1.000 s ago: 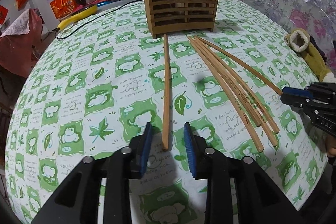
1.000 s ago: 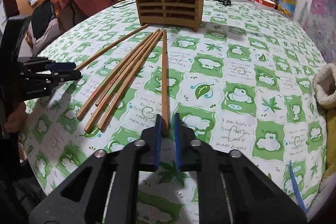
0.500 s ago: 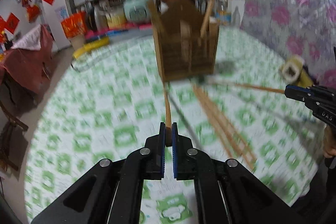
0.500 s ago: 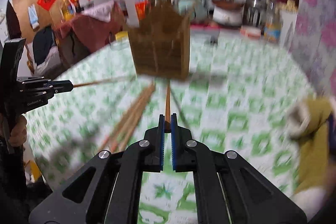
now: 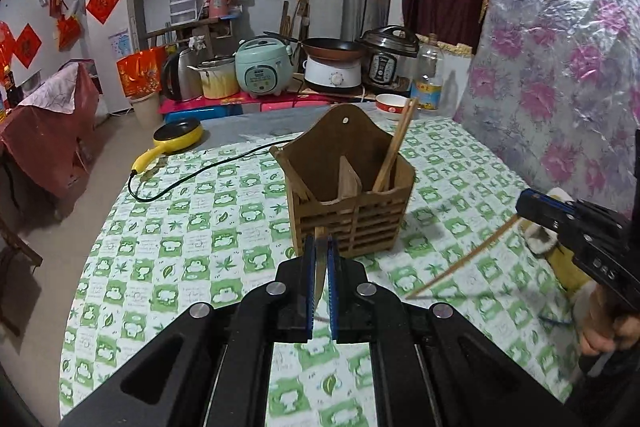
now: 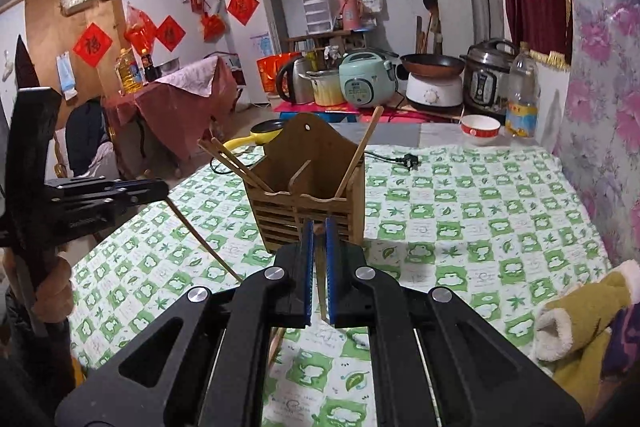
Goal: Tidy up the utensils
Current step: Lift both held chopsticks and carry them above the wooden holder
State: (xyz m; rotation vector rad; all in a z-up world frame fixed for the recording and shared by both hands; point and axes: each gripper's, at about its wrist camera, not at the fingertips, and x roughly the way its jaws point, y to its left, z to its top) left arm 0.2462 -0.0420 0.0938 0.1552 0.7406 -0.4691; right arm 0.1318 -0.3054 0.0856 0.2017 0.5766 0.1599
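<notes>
A wooden two-compartment holder (image 5: 348, 195) stands on the table; it also shows in the right wrist view (image 6: 308, 195), with chopsticks leaning in it. My left gripper (image 5: 319, 259) is shut on a chopstick (image 5: 319, 267) that hangs downward, lifted off the table just before the holder. My right gripper (image 6: 317, 239) is shut on another chopstick (image 6: 322, 291), also hanging down. In the left wrist view the right gripper (image 5: 560, 219) holds its chopstick (image 5: 464, 263) slanting down. In the right wrist view the left gripper (image 6: 100, 195) holds its chopstick (image 6: 204, 241).
The table has a green-and-white checked cloth (image 5: 200, 227). A yellow pan (image 5: 176, 139) with a black cord (image 5: 192, 175) lies at the far left. A bowl (image 6: 480, 129), a bottle (image 6: 520, 95) and cookers (image 5: 264, 71) stand behind. A yellow slipper (image 6: 580, 323) lies at right.
Both grippers closed on a chopstick each and lifted them off the table. They rose and moved toward the holder; the chopsticks now hang downward.
</notes>
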